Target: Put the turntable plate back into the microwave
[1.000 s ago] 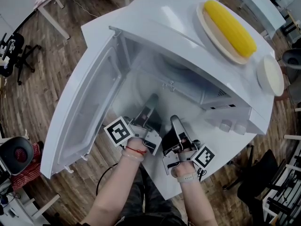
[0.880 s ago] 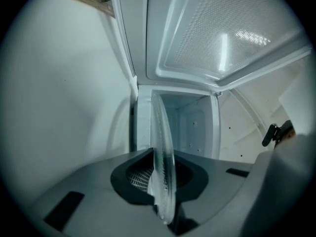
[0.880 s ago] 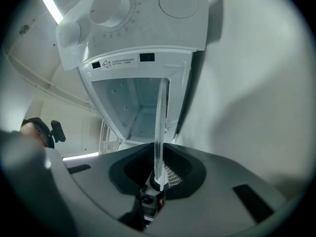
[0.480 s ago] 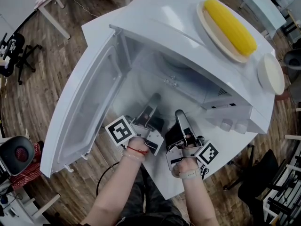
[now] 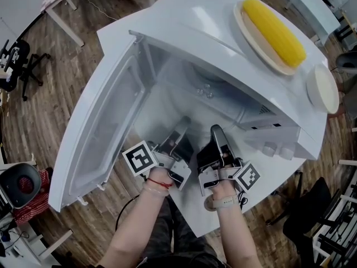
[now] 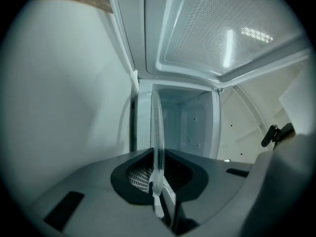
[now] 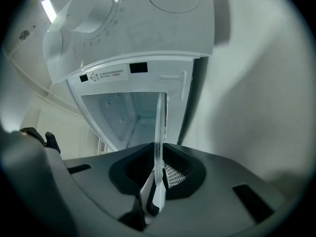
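The white microwave [image 5: 206, 32] stands with its door [image 5: 106, 127] swung wide to the left. A clear glass turntable plate [image 5: 189, 106] is held level at the mouth of the cavity and is hard to make out from the head view. My left gripper [image 5: 179, 128] is shut on its near rim; in the left gripper view the plate [image 6: 157, 142] shows as a thin glass edge clamped by this gripper [image 6: 157, 191]. My right gripper [image 5: 216, 133] is shut on the same rim just to the right, with the plate [image 7: 159, 132] edge-on in that gripper [image 7: 157, 181].
On the microwave's top a corn cob [image 5: 276, 32] lies on a beige plate, with a small white dish [image 5: 322, 89] beside it. Control knobs [image 5: 270, 148] sit right of the cavity. Chairs and table legs stand around on the wooden floor.
The right gripper has shifted a little right and farther toward the cavity with the plate rim. The left gripper has barely moved.
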Demonstrator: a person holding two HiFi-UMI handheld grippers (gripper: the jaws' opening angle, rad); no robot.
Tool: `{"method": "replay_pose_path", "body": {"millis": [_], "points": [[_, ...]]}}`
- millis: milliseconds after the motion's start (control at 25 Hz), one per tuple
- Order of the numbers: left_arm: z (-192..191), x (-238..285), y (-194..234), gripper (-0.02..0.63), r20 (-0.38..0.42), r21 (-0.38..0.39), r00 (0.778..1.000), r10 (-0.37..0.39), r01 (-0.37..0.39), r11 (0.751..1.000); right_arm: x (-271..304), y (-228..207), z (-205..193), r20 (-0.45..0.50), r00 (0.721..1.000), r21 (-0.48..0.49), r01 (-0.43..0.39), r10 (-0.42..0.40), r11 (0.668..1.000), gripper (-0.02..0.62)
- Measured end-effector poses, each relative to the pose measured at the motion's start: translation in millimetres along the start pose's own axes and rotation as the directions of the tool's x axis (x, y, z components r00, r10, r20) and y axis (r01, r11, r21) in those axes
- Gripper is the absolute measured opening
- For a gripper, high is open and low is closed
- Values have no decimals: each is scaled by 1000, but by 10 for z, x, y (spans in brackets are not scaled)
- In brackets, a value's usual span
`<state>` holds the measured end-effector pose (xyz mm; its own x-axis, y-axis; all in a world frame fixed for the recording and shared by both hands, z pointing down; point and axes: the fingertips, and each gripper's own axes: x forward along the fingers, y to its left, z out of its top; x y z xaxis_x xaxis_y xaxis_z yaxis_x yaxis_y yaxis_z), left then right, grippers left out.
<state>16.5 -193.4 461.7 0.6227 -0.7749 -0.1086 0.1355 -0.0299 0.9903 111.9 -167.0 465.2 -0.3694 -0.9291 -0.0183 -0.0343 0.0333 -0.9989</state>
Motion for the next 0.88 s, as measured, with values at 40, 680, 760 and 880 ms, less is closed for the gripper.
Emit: {"method": "replay_pose_path", "body": {"millis": [40,680,760,880], "points": [[-9,1,1,35,-6,2,1000,3,-3,1000,3,-12,11,5,1000,5,5,-5,1000,58],[-121,58,47,35,-54,-27,998,24,-25,999,2,-31,192,52,999,-21,5,-4,1000,55],[-112,78,50,36,-48,-34,999,24,-26,999,-21,-31,193,51,999,-23,5,-3,1000,55],[-89,119,46,36,-37,-44,999,25,-27,999,-42,-15,193,49,999,-21,4,-3,1000,55]]}}
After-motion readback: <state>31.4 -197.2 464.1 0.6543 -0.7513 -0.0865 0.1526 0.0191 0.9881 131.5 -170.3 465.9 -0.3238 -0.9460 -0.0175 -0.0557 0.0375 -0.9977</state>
